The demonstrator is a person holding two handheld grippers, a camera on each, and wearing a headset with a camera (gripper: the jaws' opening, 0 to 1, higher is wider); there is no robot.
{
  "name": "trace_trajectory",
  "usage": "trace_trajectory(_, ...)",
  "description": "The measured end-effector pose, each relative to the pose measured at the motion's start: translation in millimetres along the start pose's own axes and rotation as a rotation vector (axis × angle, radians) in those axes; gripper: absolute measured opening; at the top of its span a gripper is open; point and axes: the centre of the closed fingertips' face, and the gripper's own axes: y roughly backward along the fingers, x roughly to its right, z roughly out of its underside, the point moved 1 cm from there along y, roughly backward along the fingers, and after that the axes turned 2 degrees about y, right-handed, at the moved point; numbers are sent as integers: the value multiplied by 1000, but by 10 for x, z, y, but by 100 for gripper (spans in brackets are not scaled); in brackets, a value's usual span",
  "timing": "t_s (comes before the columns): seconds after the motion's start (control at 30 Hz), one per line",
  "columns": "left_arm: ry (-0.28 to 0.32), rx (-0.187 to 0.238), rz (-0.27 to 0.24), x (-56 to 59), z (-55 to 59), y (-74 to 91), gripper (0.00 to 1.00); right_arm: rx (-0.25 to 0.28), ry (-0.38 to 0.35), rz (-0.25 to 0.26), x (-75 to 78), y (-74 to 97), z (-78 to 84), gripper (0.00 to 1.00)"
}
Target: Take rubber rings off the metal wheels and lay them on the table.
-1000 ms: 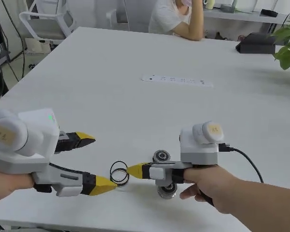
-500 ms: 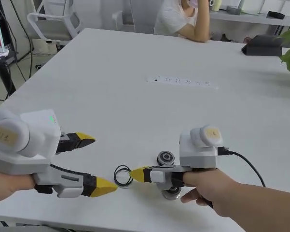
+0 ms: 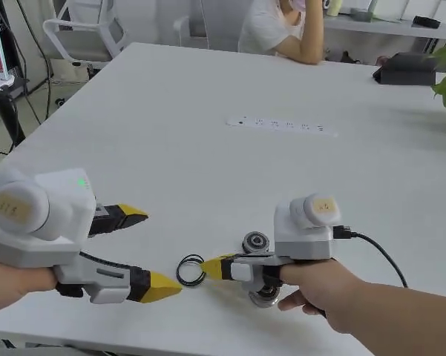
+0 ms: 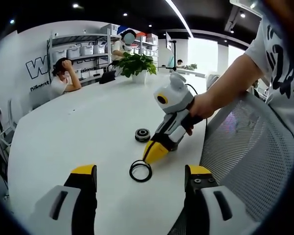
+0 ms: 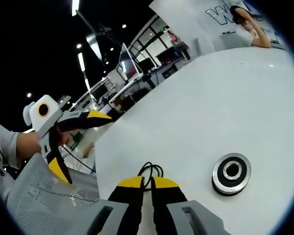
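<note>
Black rubber rings (image 3: 191,269) lie overlapped near the table's (image 3: 230,170) front edge, at the very tip of the right gripper (image 3: 210,267). Its jaws are pinched together, and I cannot tell whether they nip a ring. The left gripper (image 3: 154,250) gapes wide, with the rings straight ahead. One metal wheel (image 3: 255,242) sits just beside them, and a second wheel (image 3: 263,295) is half hidden under the right gripper.

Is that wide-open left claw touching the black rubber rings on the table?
Apart. The left gripper view shows white table between the rubber rings and each open jaw of the left gripper.
</note>
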Motion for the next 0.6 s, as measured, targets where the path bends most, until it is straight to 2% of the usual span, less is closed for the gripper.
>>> trace_trajectory(0.23,0,-4,4,-14,-3,-21,71,-5,24,2,6,-4,4,10)
trace_trajectory(0.6,-1,-12,15,-13,-12,-55,71,-26,88,5,-4,43,7,25)
